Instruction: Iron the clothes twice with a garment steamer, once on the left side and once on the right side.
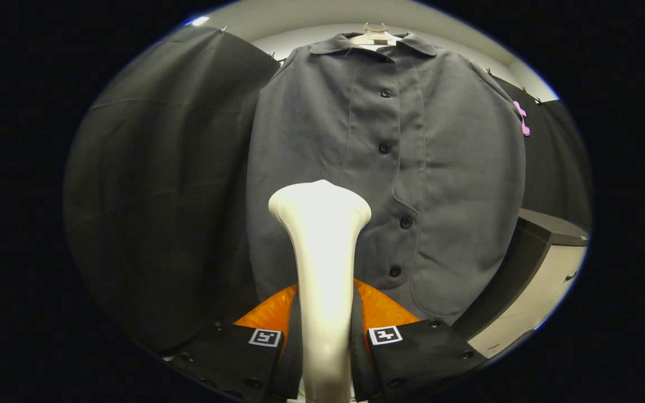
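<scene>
Hanging straight ahead at 12 o'clock, grey shirt [389, 168] on hanger [375, 34]. Held upright between closed-in fingers of gripper [325, 341]: white steamer [322, 252], head facing shirt's lower left panel. Judged early; both passes apparently left.

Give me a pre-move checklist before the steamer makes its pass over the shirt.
1. Steamer held: ok, its handle sits between the fingers of the gripper, both pressing on it.
2. Steamer head aimed at the shirt: ok, it points at the lower front, just left of the button row.
3. Head touching the cloth: cannot tell from this angle.
4. Shirt hung: ok, it hangs buttoned on a hanger, front facing the gripper.
5. Steam coming out: cannot tell, none visible.
6. Room on the right: ok, the cabinet stands beside the shirt's lower right edge, not in front of it.
</scene>
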The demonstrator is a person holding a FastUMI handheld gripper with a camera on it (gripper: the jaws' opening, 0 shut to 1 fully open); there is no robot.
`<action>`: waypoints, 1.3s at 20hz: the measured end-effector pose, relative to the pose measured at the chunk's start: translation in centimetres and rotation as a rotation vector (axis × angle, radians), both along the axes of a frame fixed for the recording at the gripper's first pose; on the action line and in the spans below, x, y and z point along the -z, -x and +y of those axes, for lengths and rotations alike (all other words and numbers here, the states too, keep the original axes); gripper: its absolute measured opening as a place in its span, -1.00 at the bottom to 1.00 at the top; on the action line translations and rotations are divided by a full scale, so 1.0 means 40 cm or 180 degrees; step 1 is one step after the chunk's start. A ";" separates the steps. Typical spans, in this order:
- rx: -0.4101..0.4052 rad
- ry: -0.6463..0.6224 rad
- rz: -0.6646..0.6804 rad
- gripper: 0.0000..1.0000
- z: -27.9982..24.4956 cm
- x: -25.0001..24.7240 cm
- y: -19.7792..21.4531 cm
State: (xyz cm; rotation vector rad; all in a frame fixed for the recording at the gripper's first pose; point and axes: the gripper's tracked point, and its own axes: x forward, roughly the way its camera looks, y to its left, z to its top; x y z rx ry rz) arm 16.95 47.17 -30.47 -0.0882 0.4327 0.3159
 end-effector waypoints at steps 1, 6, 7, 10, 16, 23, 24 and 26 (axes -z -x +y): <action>-0.0002 0.0009 0.0017 -0.14 -0.002 0.006 0.004; 0.0006 0.0010 0.0146 -0.14 -0.011 0.056 0.035; 0.0011 -0.0008 0.0166 -0.14 -0.011 0.057 0.042; -0.0005 -0.0138 0.0101 -0.14 -0.008 0.004 0.050; -0.0001 -0.0343 -0.0333 -0.15 -0.064 -0.228 0.061; 0.0173 -0.0414 -0.0625 -0.15 -0.232 -0.435 0.077; 0.0194 -0.0422 -0.0659 -0.15 -0.261 -0.463 0.080; 0.0245 -0.0420 -0.0722 -0.15 -0.338 -0.506 0.090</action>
